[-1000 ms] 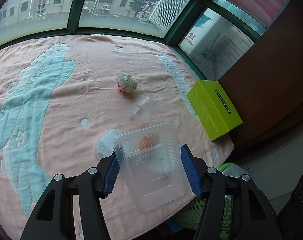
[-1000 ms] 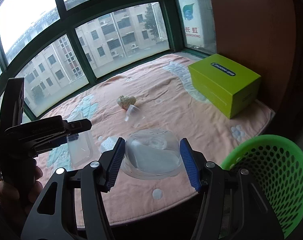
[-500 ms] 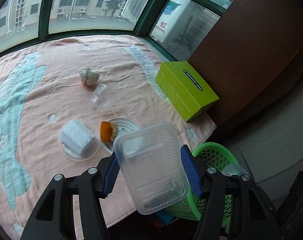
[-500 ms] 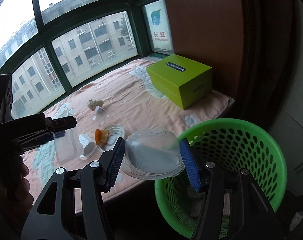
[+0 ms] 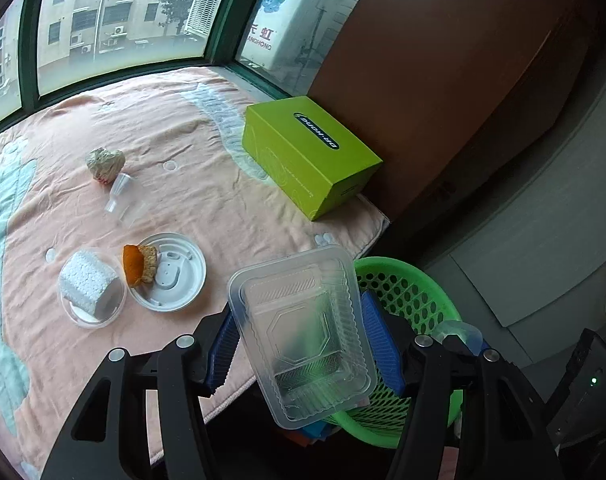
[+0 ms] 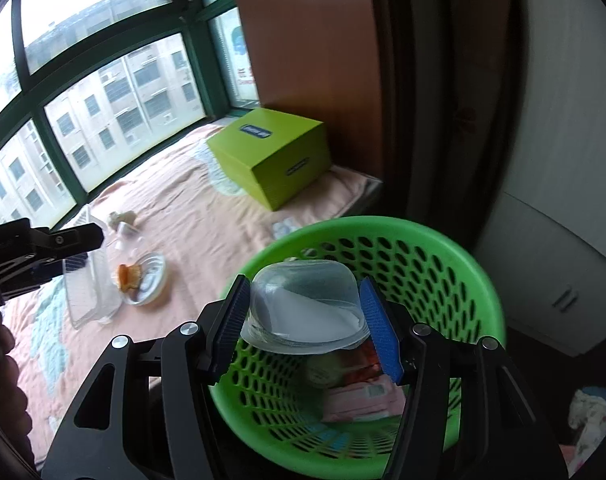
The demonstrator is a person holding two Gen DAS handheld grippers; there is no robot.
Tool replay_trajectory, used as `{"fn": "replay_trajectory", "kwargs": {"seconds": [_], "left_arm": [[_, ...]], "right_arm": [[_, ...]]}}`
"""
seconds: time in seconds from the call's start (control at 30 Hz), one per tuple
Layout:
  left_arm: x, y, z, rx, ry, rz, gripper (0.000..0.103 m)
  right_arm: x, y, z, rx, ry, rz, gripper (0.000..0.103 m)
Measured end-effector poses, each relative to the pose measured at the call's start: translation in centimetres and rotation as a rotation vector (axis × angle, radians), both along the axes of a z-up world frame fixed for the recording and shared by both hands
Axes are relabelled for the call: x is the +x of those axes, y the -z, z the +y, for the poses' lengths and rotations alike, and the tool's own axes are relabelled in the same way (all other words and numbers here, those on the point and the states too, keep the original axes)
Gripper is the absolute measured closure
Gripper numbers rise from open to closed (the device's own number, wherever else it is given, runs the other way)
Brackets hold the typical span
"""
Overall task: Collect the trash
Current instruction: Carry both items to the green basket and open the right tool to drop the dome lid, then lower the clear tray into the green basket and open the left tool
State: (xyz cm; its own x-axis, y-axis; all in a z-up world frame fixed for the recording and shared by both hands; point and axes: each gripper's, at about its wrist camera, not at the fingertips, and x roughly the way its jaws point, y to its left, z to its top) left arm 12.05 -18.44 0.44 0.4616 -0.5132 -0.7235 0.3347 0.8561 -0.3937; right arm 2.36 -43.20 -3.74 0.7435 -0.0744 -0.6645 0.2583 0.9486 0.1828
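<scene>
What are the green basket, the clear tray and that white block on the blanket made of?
Basket: looks like moulded plastic, smooth and slightly glossy, with a uniform grid of punched holes.
Tray: thin clear plastic, probably thermoformed; you see through it and its walls are ribbed.
White block: likely foam, judging by its matte, pebbly surface, though that is a guess.

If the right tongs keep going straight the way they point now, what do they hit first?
Probably the green basket: the right tongs, gripping a clear plastic bowl, aim into its open mouth, so likely the trash inside or its far wall. Depth is unclear.
</scene>
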Motion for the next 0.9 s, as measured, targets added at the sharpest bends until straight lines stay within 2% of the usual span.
{"fn": "replay_trajectory", "kwargs": {"seconds": [0.07,0.13,0.43,0.7,0.9], "left_arm": [[-0.1,-0.2,-0.7,0.003,0.017,-0.005,0.046],[-0.3,-0.3,-1.5,0.004,0.031,-0.011,0.046],[-0.7,-0.3,-3.9,0.016,0.083,-0.019,0.046],[-1.2,-0.2,-6.1,0.028,0.132,-0.020,0.046],[-1.9,0.2,-8.1,0.044,0.178,-0.024,0.046]], "right_arm": [[-0.2,0.2,-0.6,0.001,0.015,0.005,0.041],[-0.5,0.3,-1.1,-0.003,0.031,0.003,0.032],[-2.1,0.0,-2.6,-0.031,0.080,-0.013,0.015],[-3.7,0.0,-3.9,-0.067,0.134,-0.009,0.008],[-4.7,0.2,-5.3,-0.062,0.173,-0.005,0.008]]}}
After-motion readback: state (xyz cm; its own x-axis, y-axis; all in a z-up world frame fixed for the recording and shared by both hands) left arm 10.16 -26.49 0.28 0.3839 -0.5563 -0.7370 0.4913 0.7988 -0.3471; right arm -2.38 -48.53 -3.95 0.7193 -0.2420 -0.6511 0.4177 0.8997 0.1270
